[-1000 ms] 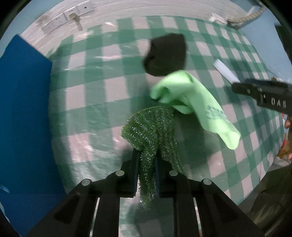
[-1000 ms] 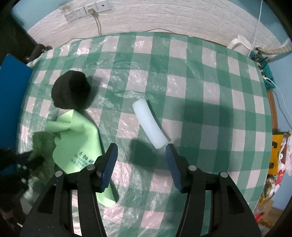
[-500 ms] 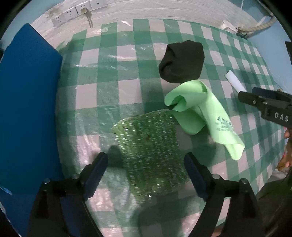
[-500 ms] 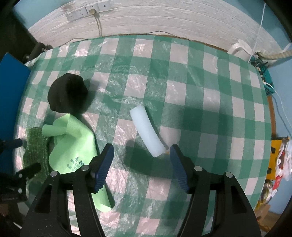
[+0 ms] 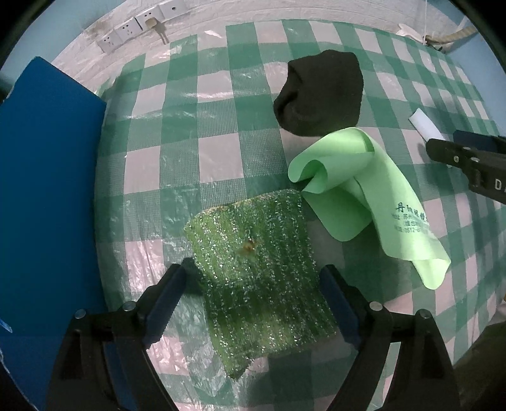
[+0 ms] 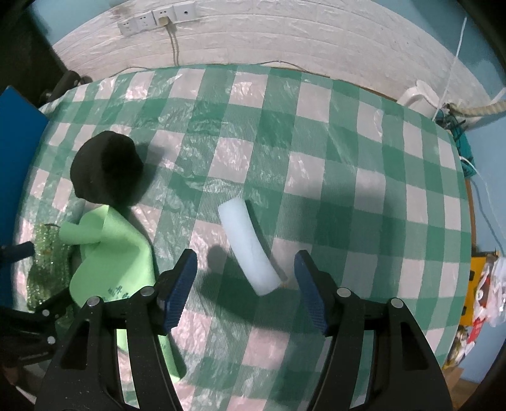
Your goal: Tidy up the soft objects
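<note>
A glittery green scrubbing cloth [image 5: 259,272] lies flat on the checked tablecloth between the fingers of my open left gripper [image 5: 254,295]; it also shows in the right wrist view [image 6: 47,262]. A light green cloth [image 5: 357,196] lies crumpled to its right, touching it, and also shows in the right wrist view [image 6: 110,253]. A black soft lump [image 5: 319,95] sits behind them, also in the right wrist view [image 6: 106,169]. A white foam roll [image 6: 249,246] lies between the fingers of my open right gripper [image 6: 245,284], its near end level with the fingertips.
A blue board [image 5: 47,196] stands along the table's left edge. Wall sockets [image 6: 158,19] and a cord are behind the table. A white mug [image 6: 417,98] and rope sit at the back right corner. The right gripper shows at the right in the left wrist view [image 5: 474,161].
My left gripper has opened and let go of the glittery green cloth, which now lies flat on the table. My right gripper has opened wider and moved towards the white roll.
</note>
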